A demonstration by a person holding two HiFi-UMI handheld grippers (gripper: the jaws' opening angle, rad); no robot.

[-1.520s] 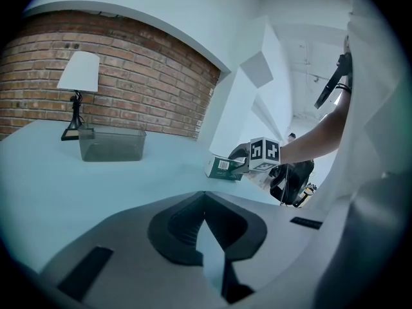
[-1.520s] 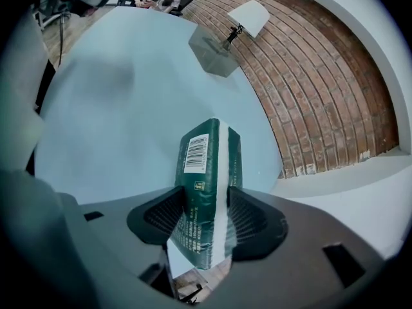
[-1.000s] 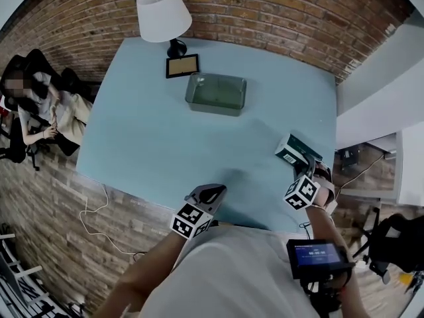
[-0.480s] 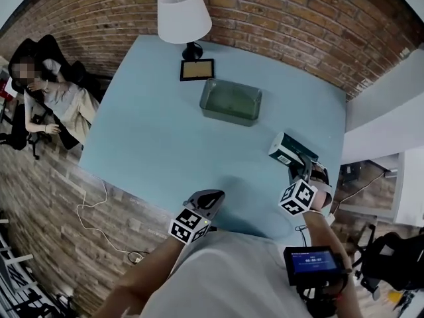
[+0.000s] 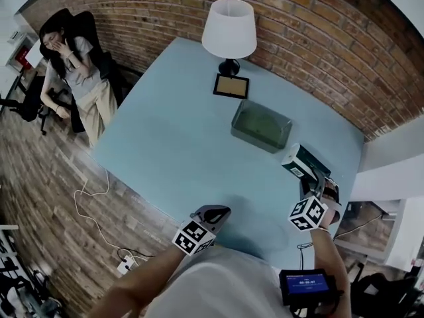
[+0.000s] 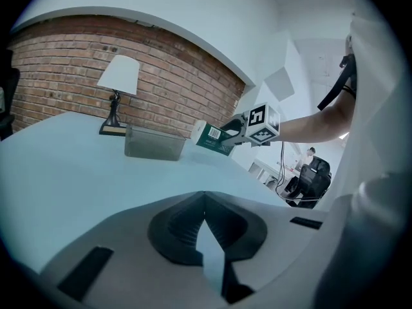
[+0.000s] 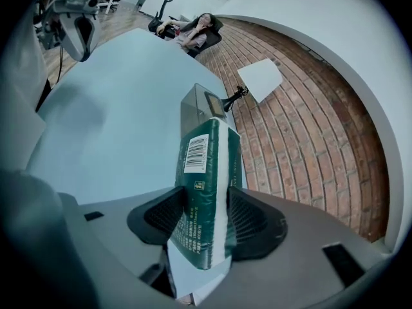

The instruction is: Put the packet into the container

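Observation:
A dark green and white packet (image 5: 302,163) is held above the table's right part, with my right gripper (image 5: 317,181) shut on it. In the right gripper view the packet (image 7: 205,192) stands upright between the two pads, barcode facing up. The clear grey container (image 5: 261,126) sits on the light blue table (image 5: 179,144) beyond the packet, and shows as a box (image 6: 153,143) in the left gripper view and as the container (image 7: 195,106) past the packet. My left gripper (image 5: 212,213) hovers at the table's near edge, jaws shut with nothing between them.
A white-shaded lamp (image 5: 229,30) and a small framed picture (image 5: 231,85) stand at the table's far side behind the container. A person sits in a chair (image 5: 76,65) to the far left. A brick wall (image 5: 318,52) runs behind the table. Cables (image 5: 93,204) lie on the floor.
The head view has swung, so the table and container sit further right and lower in frame. The packet stays in my right gripper, a little nearer the container. The left gripper has barely moved.

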